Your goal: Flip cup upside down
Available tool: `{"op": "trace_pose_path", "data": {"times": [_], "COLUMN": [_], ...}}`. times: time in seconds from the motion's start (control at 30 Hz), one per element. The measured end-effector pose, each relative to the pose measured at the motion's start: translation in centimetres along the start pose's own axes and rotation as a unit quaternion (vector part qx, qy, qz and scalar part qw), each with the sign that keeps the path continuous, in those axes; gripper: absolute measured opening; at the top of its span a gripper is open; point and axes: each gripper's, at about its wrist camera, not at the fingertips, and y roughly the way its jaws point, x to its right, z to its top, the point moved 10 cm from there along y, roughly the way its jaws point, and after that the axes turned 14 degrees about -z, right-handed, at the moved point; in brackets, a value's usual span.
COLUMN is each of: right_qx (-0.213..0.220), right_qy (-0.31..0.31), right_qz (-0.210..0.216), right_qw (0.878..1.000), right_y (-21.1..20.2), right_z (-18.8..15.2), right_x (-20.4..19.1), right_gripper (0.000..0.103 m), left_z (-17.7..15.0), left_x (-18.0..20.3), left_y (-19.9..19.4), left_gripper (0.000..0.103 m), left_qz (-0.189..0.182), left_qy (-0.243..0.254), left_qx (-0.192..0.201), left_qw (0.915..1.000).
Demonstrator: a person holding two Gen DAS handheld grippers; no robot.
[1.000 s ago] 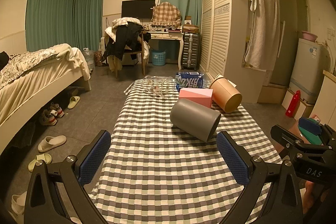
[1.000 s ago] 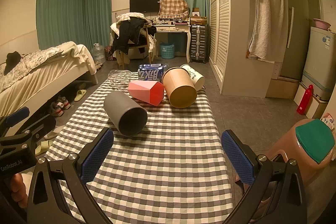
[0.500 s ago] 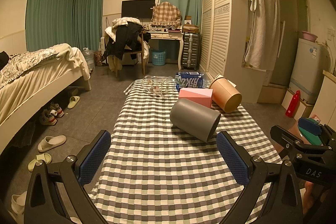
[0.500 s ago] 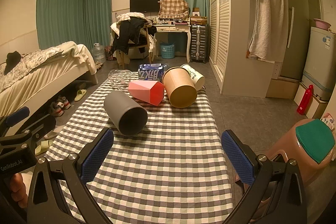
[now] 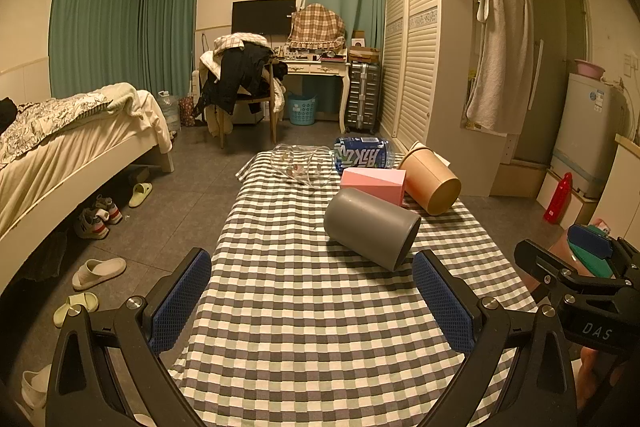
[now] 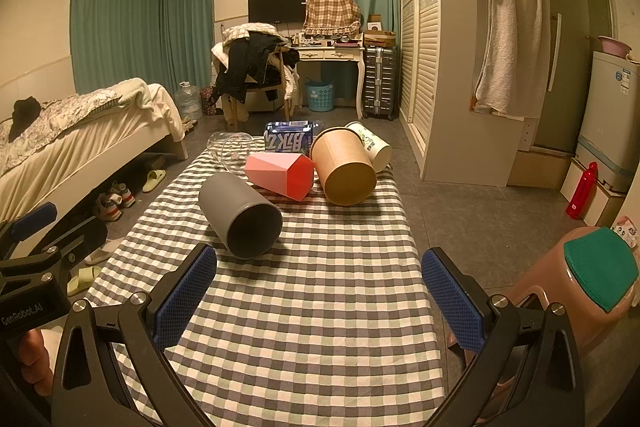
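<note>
Several cups lie on their sides on the checkered table. The nearest is a grey cup, its mouth toward me in the right wrist view. Behind it lie a pink faceted cup, a brown paper cup, a white printed paper cup and a clear glass. My left gripper is open and empty, short of the grey cup. My right gripper is open and empty, just in front of it.
A blue-labelled bottle lies at the table's far end. A brown stool with a green top stands right of the table. A bed is on the left, slippers on the floor, a wardrobe on the right.
</note>
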Motion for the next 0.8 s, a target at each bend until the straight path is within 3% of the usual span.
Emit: {"op": "trace_pose_path", "data": {"times": [0.43,0.8], "right_qx": [0.003,0.012], "right_qy": [-0.003,-0.016], "right_qz": [0.010,0.063], "right_qw": [1.000,0.998], "right_y": [-0.3,0.7], "right_z": [0.0,4.1], "right_x": [-0.3,3.0], "right_gripper": [0.103,0.103], "left_z": [0.0,2.5], "left_x": [0.0,1.3], "left_y": [0.0,2.4], "left_gripper": [0.103,0.103], "left_qz": [-0.001,0.009], "left_qy": [-0.002,-0.035], "left_qx": [0.000,0.002], "left_qw": [1.0000,0.9993]}}
